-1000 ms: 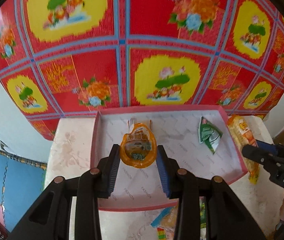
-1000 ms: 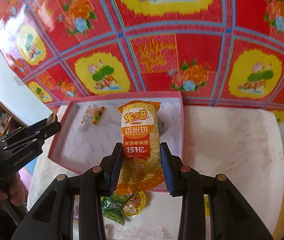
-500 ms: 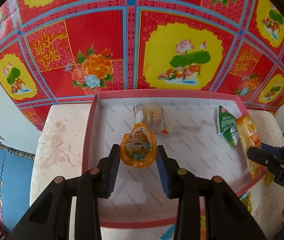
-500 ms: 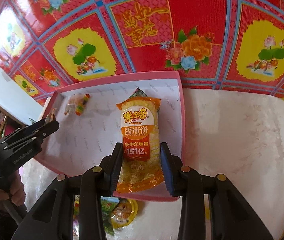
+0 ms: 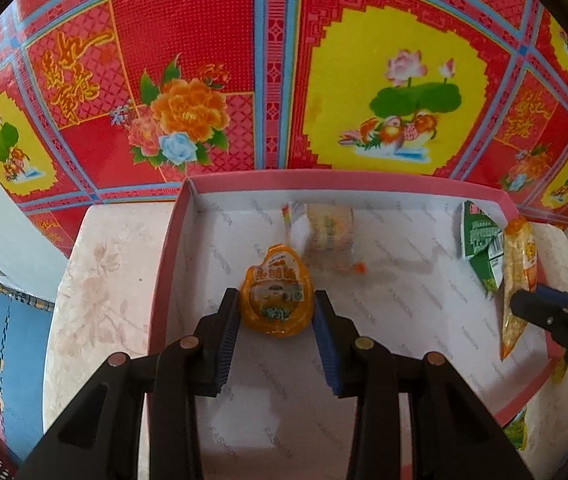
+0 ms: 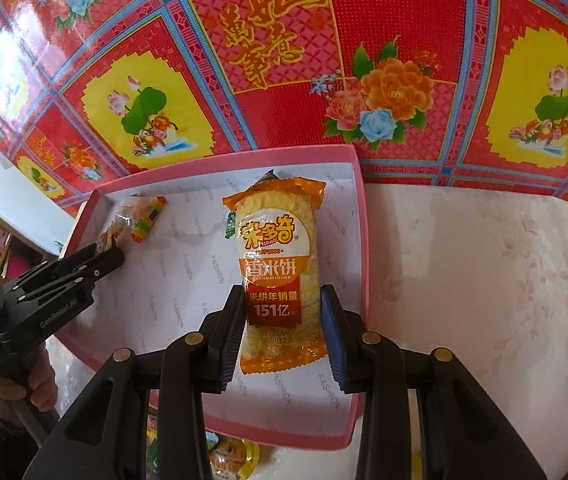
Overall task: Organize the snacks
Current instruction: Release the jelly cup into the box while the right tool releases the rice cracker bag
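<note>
My left gripper (image 5: 277, 330) is shut on an orange jelly cup (image 5: 276, 290) and holds it over the left half of the pink box (image 5: 164, 264). My right gripper (image 6: 282, 326) is shut on an orange rice cracker pack (image 6: 278, 264), held over the right side of the same pink box (image 6: 361, 240). A clear candy packet (image 5: 329, 236) lies at the box's back, also in the right wrist view (image 6: 140, 216). A green packet (image 5: 479, 240) lies at the box's right, mostly hidden behind the cracker pack in the right wrist view (image 6: 230, 228).
The box sits on a pale marble-look table (image 6: 475, 280) against a red patterned wall (image 5: 204, 80). More snacks (image 6: 230, 454) lie on the table in front of the box. A blue floor mat (image 5: 0, 352) is at lower left.
Both grippers have moved forward over the box with their snacks still held. The box and wall loom larger; the jelly cup and cracker pack sit lower toward the box floor.
</note>
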Demonstrator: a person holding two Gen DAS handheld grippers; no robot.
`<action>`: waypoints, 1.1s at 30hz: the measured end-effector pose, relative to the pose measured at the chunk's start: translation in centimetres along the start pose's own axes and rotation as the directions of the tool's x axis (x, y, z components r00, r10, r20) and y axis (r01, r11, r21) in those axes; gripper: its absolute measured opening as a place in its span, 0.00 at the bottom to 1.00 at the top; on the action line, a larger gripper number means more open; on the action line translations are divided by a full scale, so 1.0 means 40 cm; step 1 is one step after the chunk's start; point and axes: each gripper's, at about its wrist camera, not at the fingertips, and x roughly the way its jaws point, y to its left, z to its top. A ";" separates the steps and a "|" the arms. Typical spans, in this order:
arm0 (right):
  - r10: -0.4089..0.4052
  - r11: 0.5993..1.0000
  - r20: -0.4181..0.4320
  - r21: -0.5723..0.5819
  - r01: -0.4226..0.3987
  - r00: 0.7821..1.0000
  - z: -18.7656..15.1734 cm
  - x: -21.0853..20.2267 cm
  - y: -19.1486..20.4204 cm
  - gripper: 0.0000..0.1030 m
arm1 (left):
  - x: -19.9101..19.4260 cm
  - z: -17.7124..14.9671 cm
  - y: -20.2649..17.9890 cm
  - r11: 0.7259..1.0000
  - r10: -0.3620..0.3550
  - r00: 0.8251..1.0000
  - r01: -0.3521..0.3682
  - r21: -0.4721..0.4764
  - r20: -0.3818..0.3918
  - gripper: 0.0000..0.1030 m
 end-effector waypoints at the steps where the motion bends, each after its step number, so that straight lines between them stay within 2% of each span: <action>1: 0.001 1.000 0.003 0.001 -0.001 1.000 0.001 0.003 0.001 0.37 | 0.010 0.001 -0.011 1.000 0.005 1.000 -0.005 0.007 0.002 0.37; 7: -0.001 1.000 0.013 -0.005 0.001 1.000 0.003 0.004 0.002 0.37 | 0.031 0.029 -0.030 1.000 0.019 1.000 -0.019 0.010 0.010 0.38; 13: 0.010 1.000 0.023 0.000 -0.010 1.000 -0.002 0.001 -0.003 0.37 | 0.037 0.047 -0.027 1.000 0.003 1.000 -0.003 -0.013 -0.001 0.40; 17: 0.043 0.999 0.027 0.016 -0.043 0.999 -0.009 -0.013 -0.019 0.42 | 0.030 0.051 -0.019 0.999 -0.011 1.000 0.010 -0.034 -0.010 0.42; 25: 0.036 0.999 0.048 -0.002 -0.036 0.998 -0.017 -0.041 -0.001 0.54 | -0.013 0.049 -0.029 0.999 -0.032 0.999 0.032 -0.027 -0.004 0.47; 33: 0.038 0.999 0.086 0.011 -0.039 0.996 -0.032 -0.095 -0.006 0.55 | -0.097 0.030 -0.026 0.999 -0.013 1.000 0.013 -0.035 0.019 0.47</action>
